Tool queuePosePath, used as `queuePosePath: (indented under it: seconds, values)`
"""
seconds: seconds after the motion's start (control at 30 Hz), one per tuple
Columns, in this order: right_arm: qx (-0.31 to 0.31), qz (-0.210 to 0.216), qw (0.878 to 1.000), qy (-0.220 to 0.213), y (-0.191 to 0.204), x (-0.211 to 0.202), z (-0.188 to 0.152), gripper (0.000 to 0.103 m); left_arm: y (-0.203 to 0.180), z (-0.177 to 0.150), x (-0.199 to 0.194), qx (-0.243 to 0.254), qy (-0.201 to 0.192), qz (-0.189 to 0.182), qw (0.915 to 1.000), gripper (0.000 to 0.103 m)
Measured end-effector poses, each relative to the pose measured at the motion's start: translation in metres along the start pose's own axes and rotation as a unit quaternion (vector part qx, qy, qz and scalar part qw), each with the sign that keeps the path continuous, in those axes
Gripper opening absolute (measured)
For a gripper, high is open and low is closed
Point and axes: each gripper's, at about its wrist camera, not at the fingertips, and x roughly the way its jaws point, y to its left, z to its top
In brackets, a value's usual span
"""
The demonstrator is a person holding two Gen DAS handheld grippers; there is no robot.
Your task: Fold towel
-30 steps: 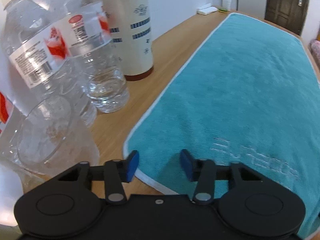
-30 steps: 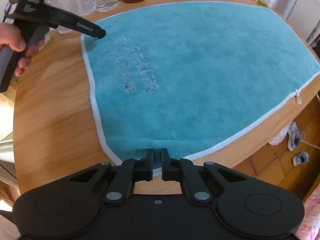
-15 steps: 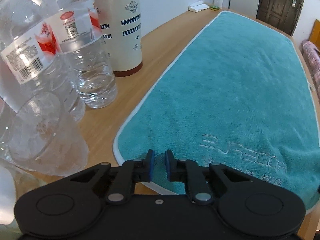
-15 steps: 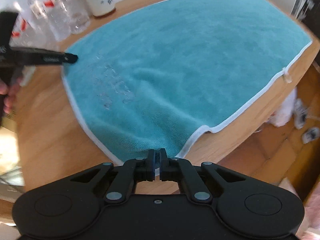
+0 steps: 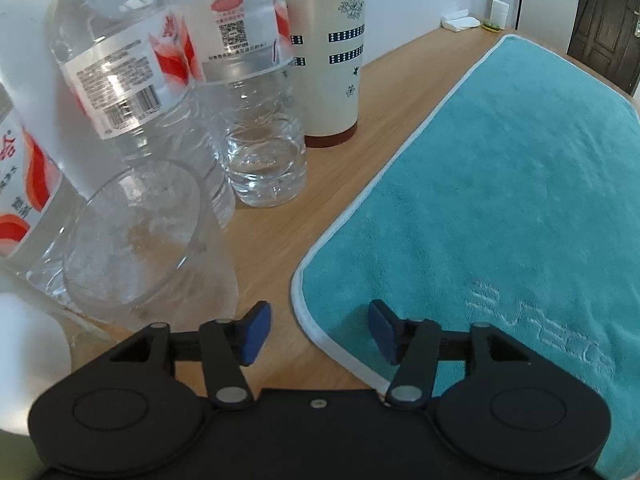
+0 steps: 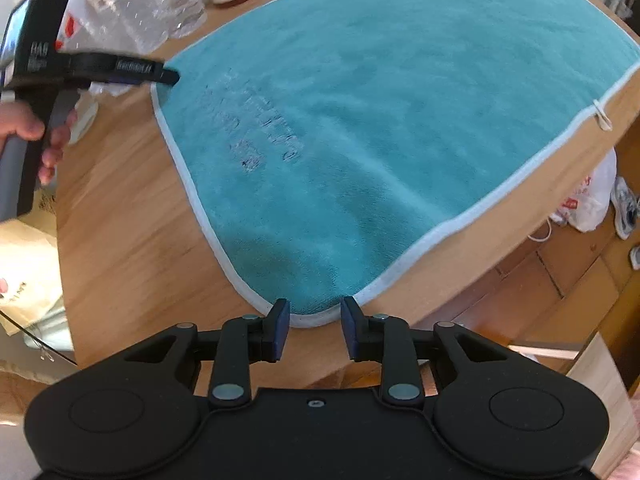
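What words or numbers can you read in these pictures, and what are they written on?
"DAS": white letters on the body of the left tool, slightly blurred.
Left tool's arm: white lettering, too blurred to read.
Towel: embroidered letters, not clear enough to read.
Water bottles: red and white labels with a barcode, a QR code and small print, too small to read.
Patterned cup: only decoration, no words.
Plastic bag on the floor: red print, blurred.

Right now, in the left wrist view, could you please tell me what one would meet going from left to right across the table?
Clear glass → water bottle → cream patterned cup → bare strip of wooden table → teal towel.
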Motion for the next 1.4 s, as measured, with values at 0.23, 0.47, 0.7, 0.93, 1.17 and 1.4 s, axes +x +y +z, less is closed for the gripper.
queuePosePath:
  seconds: [0.23,0.47,0.7,0.93,1.17,1.4]
  values:
    - [-0.090,-0.047,0.995,-0.007,0.031,0.012,0.000,0.037,-0.008,-0.005,-0.003,0.007,-0.021,-0.027,0.9994,0.020]
    - [-0.053,-0.031,0.998,-0.004,0.012,0.007,0.005,0.006,-0.016,-0.006,-0.003,0.012,-0.023,-0.033,0.9991,0.008]
    - [-0.011,0.027,0.999,-0.024,-0.013,-0.011,0.011,0.006,-0.005,0.002,-0.002,-0.029,0.000,-0.044,0.9986,0.007]
    - [-0.002,0.066,0.998,-0.018,-0.027,-0.024,0.026,0.006,-0.006,0.018,-0.023,-0.047,-0.022,-0.054,0.9972,0.007]
    - [-0.019,0.093,0.995,-0.021,-0.055,-0.042,0.047,0.006,-0.003,0.031,-0.031,-0.090,-0.029,-0.044,0.9946,0.007]
    - [-0.025,0.129,0.991,-0.029,-0.112,-0.057,0.072,0.006,-0.031,0.075,-0.040,-0.127,-0.052,-0.024,0.9902,0.006]
